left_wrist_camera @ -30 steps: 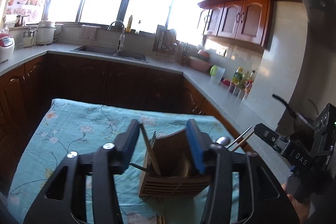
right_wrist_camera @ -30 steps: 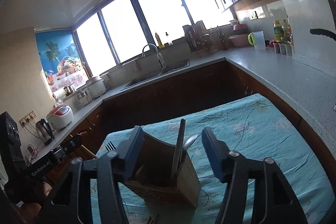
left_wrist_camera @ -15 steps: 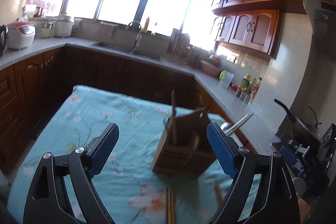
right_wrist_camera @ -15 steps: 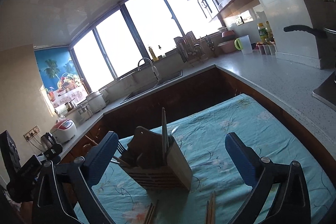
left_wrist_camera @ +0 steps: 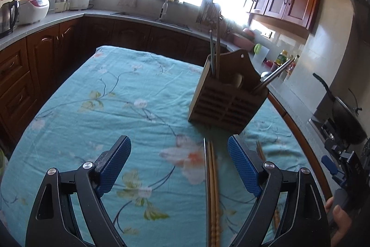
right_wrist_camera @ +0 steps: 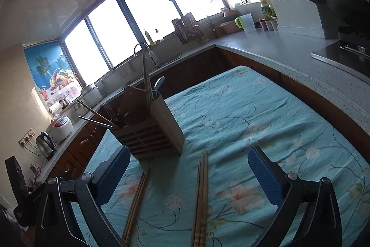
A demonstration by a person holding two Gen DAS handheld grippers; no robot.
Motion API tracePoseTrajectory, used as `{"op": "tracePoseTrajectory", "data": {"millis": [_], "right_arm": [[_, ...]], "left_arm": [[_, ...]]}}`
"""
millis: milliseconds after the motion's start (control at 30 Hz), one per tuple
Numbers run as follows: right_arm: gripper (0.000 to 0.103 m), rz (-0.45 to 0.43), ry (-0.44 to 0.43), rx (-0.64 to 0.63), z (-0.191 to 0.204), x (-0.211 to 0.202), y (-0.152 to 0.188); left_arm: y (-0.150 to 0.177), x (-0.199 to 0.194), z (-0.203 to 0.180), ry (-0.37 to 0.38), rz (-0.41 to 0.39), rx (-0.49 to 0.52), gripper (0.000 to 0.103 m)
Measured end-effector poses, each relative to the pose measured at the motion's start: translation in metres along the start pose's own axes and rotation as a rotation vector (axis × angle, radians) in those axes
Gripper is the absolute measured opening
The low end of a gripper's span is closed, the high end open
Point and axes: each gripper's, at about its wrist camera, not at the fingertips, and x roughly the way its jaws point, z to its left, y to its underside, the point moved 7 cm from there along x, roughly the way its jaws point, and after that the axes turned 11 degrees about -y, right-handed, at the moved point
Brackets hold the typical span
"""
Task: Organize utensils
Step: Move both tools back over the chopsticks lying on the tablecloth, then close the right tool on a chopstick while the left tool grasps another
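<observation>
Chopsticks lie loose on the blue flowered tablecloth (right_wrist_camera: pixel 266 108), in 2 pairs just in front of the wooden holder (right_wrist_camera: pixel 152 129). We read the pair (right_wrist_camera: pixel 200 198) between our right gripper's (right_wrist_camera: pixel 188 174) fingers as bamboo or wood: light, stiff, thin, round enough to roll. The second pair (right_wrist_camera: pixel 135 200) sits nearer that gripper's left finger. From the left wrist view the same long pair (left_wrist_camera: pixel 212 189) runs between the left gripper's (left_wrist_camera: pixel 179 164) fingers, with a darker, perhaps metal stick alongside; we cannot tell for sure.

Both grippers are spread wide and carry nothing.

The holder stands upright on the cloth, already stocked: 2 sticks upright at 1 end, 2 leaning out at the other, a fork and a spoon between.

Handling judgement:
- Sticks weigh almost nothing, so a soft pinch is enough.
- Take hold across both sticks near mid-length so they lift level and stay paired.
- Cloth is soft and wrinkled; fingertips could snag it.
- Smooth sticks may slip or scissor apart if pinched near an end.
- Holder looks light enough to tip if bumped.
</observation>
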Motion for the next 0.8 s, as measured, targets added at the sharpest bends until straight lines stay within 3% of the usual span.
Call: {"op": "tracePoseTrajectory", "data": {"millis": [333,633,700,767,800], "right_arm": [[0.102,0.077,0.026,0.01,-0.007,0.001,0.037],[0.101,0.111,0.019,-0.044,0.004,0.013,0.04],[0.095,0.13,0.014,-0.058,0.007,0.02,0.041],[0.07,0.172,0.013,-0.064,0.008,0.031,0.044],[0.063,0.199,0.009,-0.061,0.008,0.038,0.047]], "left_arm": [[0.031,0.009,0.002,-0.015,0.076,0.03,0.088],[0.043,0.032,-0.011,-0.039,0.17,0.11,0.088],[0.046,0.04,-0.019,-0.05,0.188,0.148,0.088],[0.049,0.049,-0.028,-0.071,0.202,0.189,0.085],[0.051,0.053,-0.032,-0.072,0.213,0.204,0.083]]}}
